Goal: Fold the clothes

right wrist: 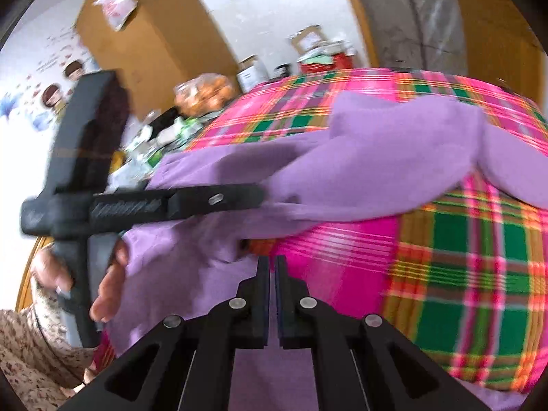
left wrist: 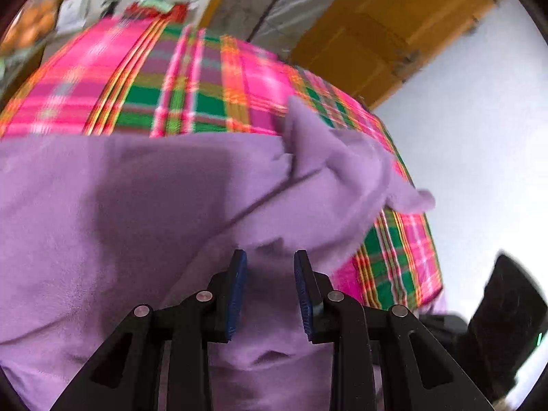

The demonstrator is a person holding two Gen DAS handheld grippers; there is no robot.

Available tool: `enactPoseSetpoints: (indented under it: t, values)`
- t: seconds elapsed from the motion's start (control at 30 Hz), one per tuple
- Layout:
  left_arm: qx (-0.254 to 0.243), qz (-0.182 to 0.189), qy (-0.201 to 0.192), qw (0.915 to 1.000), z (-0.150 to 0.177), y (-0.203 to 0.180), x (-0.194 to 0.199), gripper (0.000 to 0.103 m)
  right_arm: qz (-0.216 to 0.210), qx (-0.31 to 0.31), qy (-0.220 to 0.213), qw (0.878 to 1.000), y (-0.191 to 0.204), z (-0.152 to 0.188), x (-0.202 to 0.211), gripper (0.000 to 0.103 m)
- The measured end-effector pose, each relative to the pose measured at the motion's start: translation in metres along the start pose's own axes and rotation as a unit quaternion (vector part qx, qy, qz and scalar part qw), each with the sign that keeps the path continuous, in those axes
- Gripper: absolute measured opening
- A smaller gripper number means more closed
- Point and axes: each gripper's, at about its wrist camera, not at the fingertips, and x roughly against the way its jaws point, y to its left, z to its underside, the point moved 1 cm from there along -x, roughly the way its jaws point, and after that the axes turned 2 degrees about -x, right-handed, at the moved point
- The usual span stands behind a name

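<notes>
Motion blur smears purple garment (left wrist: pixel 137 205) on plaid cloth (left wrist: pixel 191 96).

Both cams are wrist-mounted fisheyes, each looking fwd along its own black claw, whose fingers fill the bottom centre. Left cam sits very close over the soft lilac fleece garment (left wrist: pixel 137 222), left claw (left wrist: pixel 270 260) just above it, facing across the pink-green-orange plaid cloth-covered surface (left wrist: pixel 205 85) twd a wooden door (left wrist: pixel 394 27) and white wall. Right cam, right claw (right wrist: pixel 273 263), is also close and low, tilted, facing across same garment (right wrist: pixel 376 171) and plaid surface (right wrist: pixel 462 257); it catches the left claw (right wrist: pixel 253 193) side-on at frame left. Shared: garment, plaid surface. Both frames motion-blurred.
</notes>
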Motion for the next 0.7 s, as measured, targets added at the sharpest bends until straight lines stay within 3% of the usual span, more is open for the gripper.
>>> enactPoseSetpoints:
  t: [0.1, 0.27, 0.47, 0.6, 0.7]
  values:
    - [-0.065, -0.034, -0.001, 0.9973, 0.006, -0.021, 0.002, 0.035, 0.02, -0.026, -0.012, 0.999, -0.019, 0.001, 0.013, 0.004]
    - [-0.126, -0.081, 0.024, 0.9884, 0.016, -0.041, -0.011, 0.036, 0.056, -0.056, -0.038, 0.996, -0.053, -0.001, 0.037, 0.004]
    - [-0.162, -0.122, 0.058, 0.9774, 0.022, -0.049, -0.032, 0.036, 0.079, -0.168, -0.075, 0.98, -0.122, -0.01, 0.062, 0.012]
    - [-0.171, -0.142, 0.063, 0.973, 0.021, -0.048, -0.04, 0.036, 0.113, -0.194, -0.093, 0.97, -0.156, -0.017, 0.072, 0.018]
    - [-0.165, -0.147, 0.061, 0.9735, 0.017, -0.047, -0.042, 0.036, 0.09, -0.23, -0.092, 0.965, -0.179, -0.021, 0.067, 0.022]
